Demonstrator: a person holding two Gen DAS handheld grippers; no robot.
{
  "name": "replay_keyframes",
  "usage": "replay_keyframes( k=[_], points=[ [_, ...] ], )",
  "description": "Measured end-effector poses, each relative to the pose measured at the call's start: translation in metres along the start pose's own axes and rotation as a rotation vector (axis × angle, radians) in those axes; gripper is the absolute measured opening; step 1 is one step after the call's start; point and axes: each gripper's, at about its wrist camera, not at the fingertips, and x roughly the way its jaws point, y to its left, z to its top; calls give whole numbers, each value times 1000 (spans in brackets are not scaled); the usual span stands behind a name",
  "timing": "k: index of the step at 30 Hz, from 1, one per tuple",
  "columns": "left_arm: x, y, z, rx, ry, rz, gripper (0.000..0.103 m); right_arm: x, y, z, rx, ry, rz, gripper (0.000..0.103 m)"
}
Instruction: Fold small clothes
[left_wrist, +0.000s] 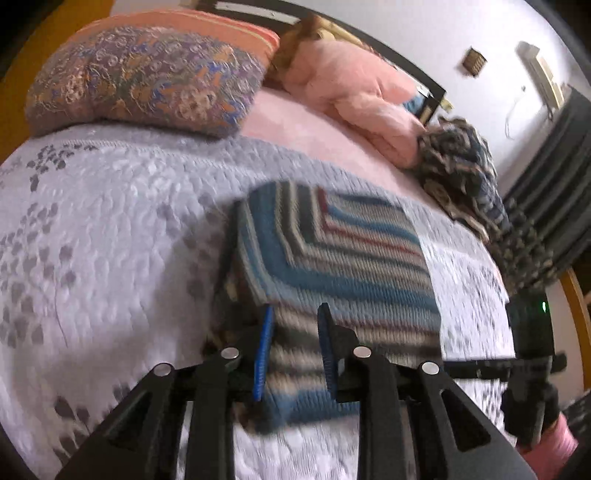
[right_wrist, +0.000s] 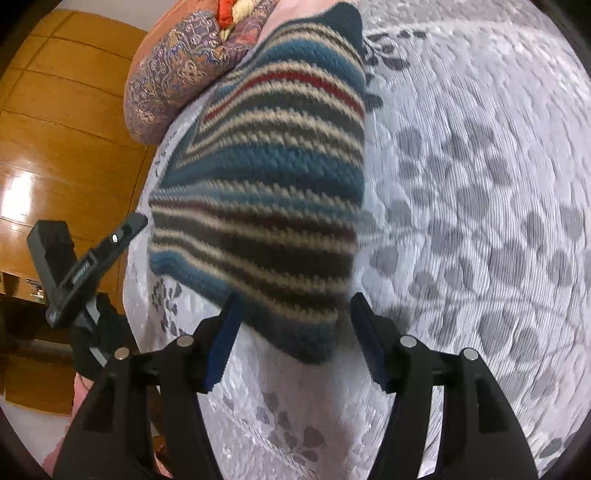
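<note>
A knitted garment (left_wrist: 332, 251) with blue, beige, brown and red stripes lies folded into a thick square on the white leaf-patterned bedspread (left_wrist: 92, 240). My left gripper (left_wrist: 295, 350) is at its near edge. The fingers stand close together and the knit fills the narrow gap, so it looks shut on the fabric. In the right wrist view the same garment (right_wrist: 266, 166) stretches away from my right gripper (right_wrist: 295, 332), which is open, with a corner of the knit between its wide-spread fingers. The left gripper's body (right_wrist: 85, 273) shows at the garment's left corner. Both views are blurred.
A paisley pillow (left_wrist: 147, 81) and a pink blanket (left_wrist: 354, 96) lie at the head of the bed. A heap of dark patterned clothes (left_wrist: 461, 166) sits at the right edge by a dark curtain (left_wrist: 554, 166). A wooden wardrobe (right_wrist: 55, 129) stands beside the bed.
</note>
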Motion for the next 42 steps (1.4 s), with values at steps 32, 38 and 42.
replay_keyframes(
  k=[32,38,42],
  points=[
    [34,20,-34,-2,117,27,26,38,36,-22,-102,-24,-269,32],
    [15,8,-27,31,116,20,45,20,57,-25,-194,-99,-359,35],
    [5,4,-18,47,95,16,46,15,63,-26,-219,-134,-388,36]
  ],
)
